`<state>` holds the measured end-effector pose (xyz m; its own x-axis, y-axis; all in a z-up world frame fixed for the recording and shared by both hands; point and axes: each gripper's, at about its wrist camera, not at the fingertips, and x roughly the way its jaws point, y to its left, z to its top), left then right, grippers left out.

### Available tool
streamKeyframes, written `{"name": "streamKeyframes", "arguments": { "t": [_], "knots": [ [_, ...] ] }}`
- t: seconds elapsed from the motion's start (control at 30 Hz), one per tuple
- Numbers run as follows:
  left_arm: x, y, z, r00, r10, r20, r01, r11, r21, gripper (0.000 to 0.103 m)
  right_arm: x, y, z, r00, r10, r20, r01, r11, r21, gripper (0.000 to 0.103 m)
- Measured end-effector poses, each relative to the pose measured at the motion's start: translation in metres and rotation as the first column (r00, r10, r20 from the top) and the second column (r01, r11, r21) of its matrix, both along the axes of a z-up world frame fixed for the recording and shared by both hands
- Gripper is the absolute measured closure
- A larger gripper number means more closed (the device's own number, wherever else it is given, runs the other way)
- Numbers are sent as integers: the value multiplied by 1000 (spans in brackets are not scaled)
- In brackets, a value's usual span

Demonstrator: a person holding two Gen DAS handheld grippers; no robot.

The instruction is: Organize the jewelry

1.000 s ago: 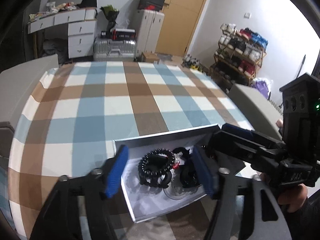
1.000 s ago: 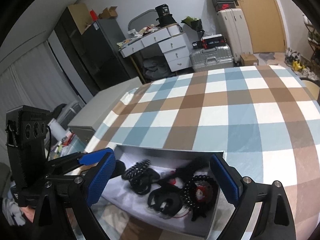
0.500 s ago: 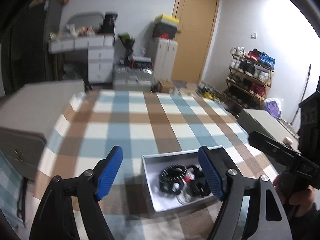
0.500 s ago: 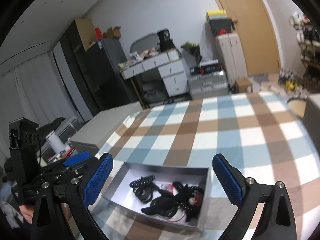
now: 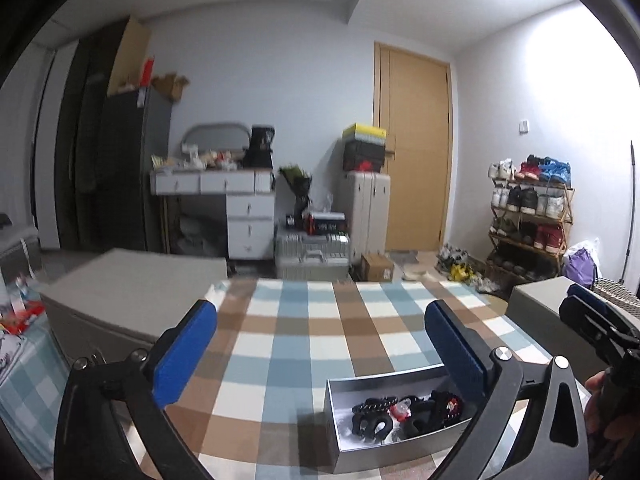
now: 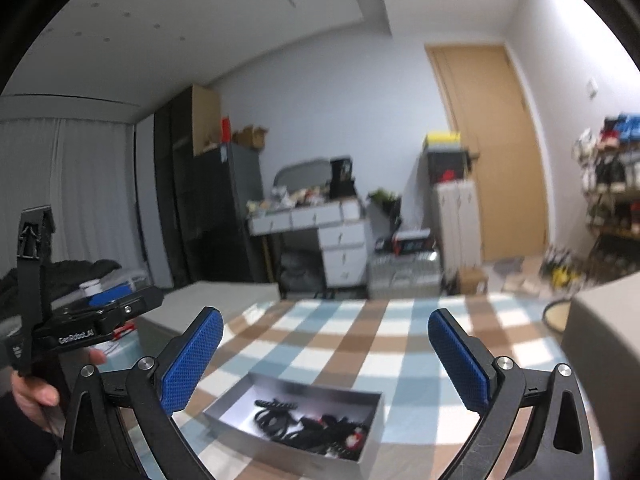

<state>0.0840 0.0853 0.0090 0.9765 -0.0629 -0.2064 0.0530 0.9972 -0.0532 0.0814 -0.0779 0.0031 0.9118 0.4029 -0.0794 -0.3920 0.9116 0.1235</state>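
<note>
A grey open box [image 5: 340, 446] sits on the checked tablecloth [image 5: 304, 344], near its front edge. It holds black hair clips and coil ties [image 5: 404, 414] with a small red piece. The box also shows in the right wrist view [image 6: 236, 404], with the black pieces [image 6: 308, 426] inside. My left gripper [image 5: 320, 348] is open and empty, raised above and behind the box. My right gripper [image 6: 324, 356] is open and empty, also raised above the box. Each gripper shows at the edge of the other's view.
Grey cabinets flank the table on the left [image 5: 132, 280] and the right [image 5: 536, 300]. Behind stand a white desk [image 5: 224, 208], suitcases [image 5: 312, 252], a wooden door [image 5: 412, 152] and a shoe rack [image 5: 528, 216].
Both grippers have risen and pulled back from the box, tilting up toward the room. The box now looks smaller and lower in both views. Both stay open and empty.
</note>
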Motion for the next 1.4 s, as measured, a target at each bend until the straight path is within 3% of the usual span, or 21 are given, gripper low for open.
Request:
{"name": "streamKeyframes", "arguments": {
  "t": [0.17, 0.27, 0.63, 0.87, 1.03, 1.4],
  "knots": [
    [-11, -5, -7, 995, 15, 99, -19, 999, 35, 1, -15, -1, -2, 997, -29, 74, 31, 999, -17, 0],
    [-13, -7, -18, 993, 16, 117, -22, 999, 49, 1, -19, 0, -9, 994, -43, 97, 47, 998, -35, 0],
    [4, -3, -53, 995, 96, 5, -96, 994, 54, 1, -10, 2, -50, 996, -74, 46, 79, 987, -139, 0],
    [0, -18, -60, 995, 96, -31, -94, 992, 79, 1, 1, -2, -62, 996, -78, -34, 71, 984, -166, 0],
    [10, -14, -64, 988, 110, -108, -103, 992, 73, 1, 17, 2, -68, 988, -96, -120, 71, 978, -197, 0],
    [-1, -15, -60, 991, 93, -98, -87, 994, 58, 1, 14, 6, -70, 991, -68, -118, 43, 978, -202, 0]
  ]
}}
